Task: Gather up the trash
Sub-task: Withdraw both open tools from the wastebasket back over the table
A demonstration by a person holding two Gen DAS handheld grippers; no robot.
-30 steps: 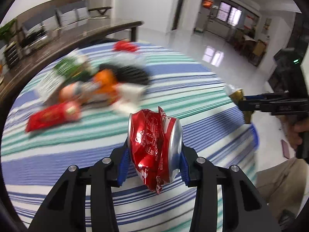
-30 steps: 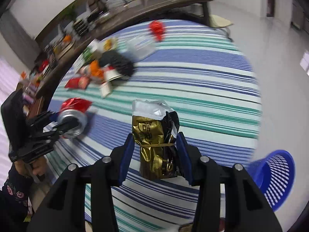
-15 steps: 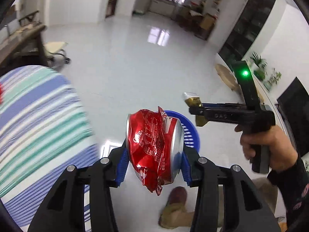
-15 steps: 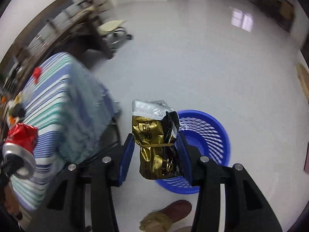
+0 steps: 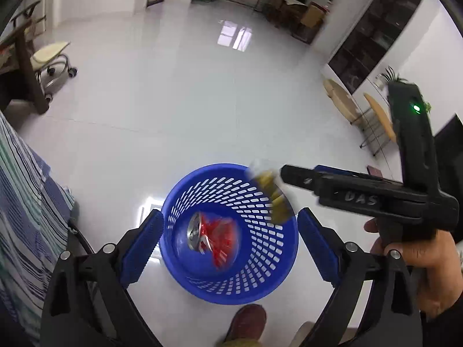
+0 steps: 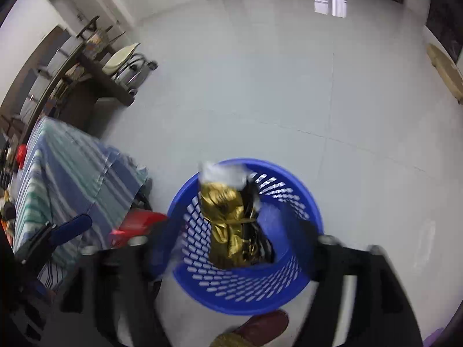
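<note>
A blue mesh trash basket stands on the white floor below both grippers; it also shows in the right wrist view. My left gripper is open above it. The crushed red can is blurred, inside the basket. My right gripper is open and blurred over the basket. The gold and black snack bag hangs free between its spread fingers, over the basket. In the left wrist view the bag is a blur at the basket's far right rim, off the right gripper's tip.
The table with the striped blue and green cloth is at the left, close to the basket; it shows in the right wrist view too. My shoe is just in front of the basket. A wheeled chair stands far left.
Both grippers swung from the table to above the basket and opened. The can dropped into the basket. The snack bag left the right gripper's fingers.
</note>
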